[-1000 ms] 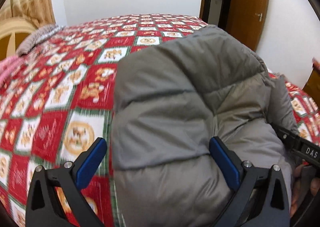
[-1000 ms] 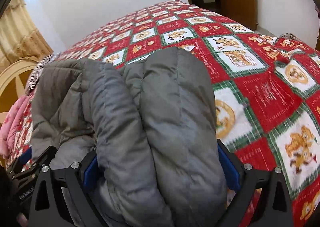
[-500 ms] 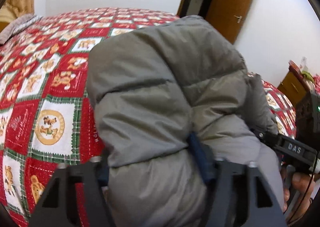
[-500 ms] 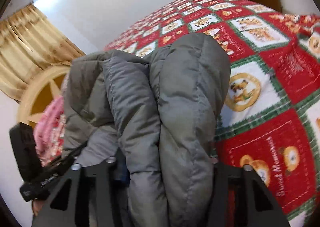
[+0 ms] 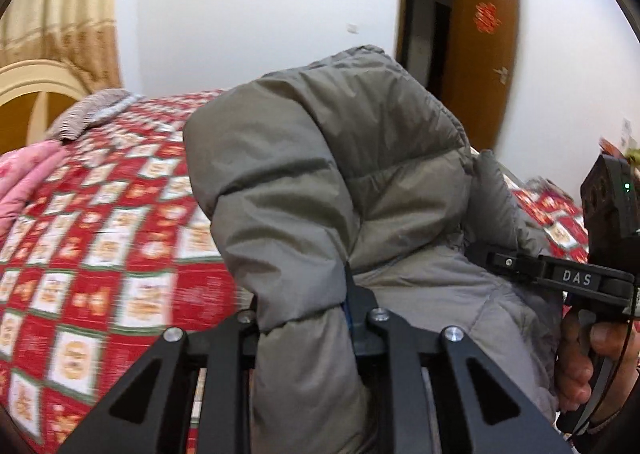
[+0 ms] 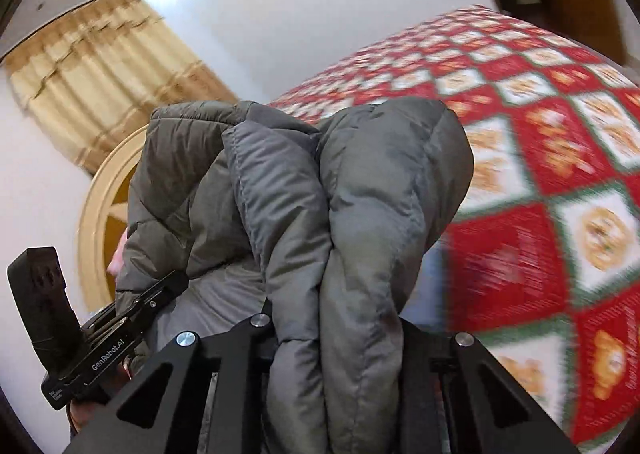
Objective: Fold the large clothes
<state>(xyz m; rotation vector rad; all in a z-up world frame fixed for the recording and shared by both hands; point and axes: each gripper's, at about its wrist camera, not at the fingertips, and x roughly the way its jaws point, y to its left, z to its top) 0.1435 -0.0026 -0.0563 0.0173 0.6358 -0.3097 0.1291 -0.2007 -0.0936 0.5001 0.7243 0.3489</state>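
A grey puffer jacket (image 5: 320, 174) is bunched up above the red patchwork bedspread (image 5: 100, 234). My left gripper (image 5: 304, 314) has its jaws closing on a thick fold of the jacket, and the padding bulges out past the fingers. In the right wrist view the jacket (image 6: 380, 194) hangs in two fat folds. My right gripper (image 6: 336, 326) is closing on them, the pads pressed into the cloth. Each view shows the other gripper at its edge, held by a hand: the right gripper (image 5: 486, 254) and the left gripper (image 6: 176, 282). The blue pads are almost fully hidden.
A pink garment (image 5: 28, 174) and a striped cloth (image 5: 92, 114) lie near the rounded wooden headboard (image 5: 32, 94). The bedspread (image 6: 560, 134) stretches away to the right of the jacket. A brown door (image 5: 484, 54) stands open in the white wall, with beige curtains (image 6: 100, 66) on the left.
Both grippers went from wide open around the jacket's folds to clamped on them. Both rose and tilted up, lifting the jacket's near edge off the bedspread.
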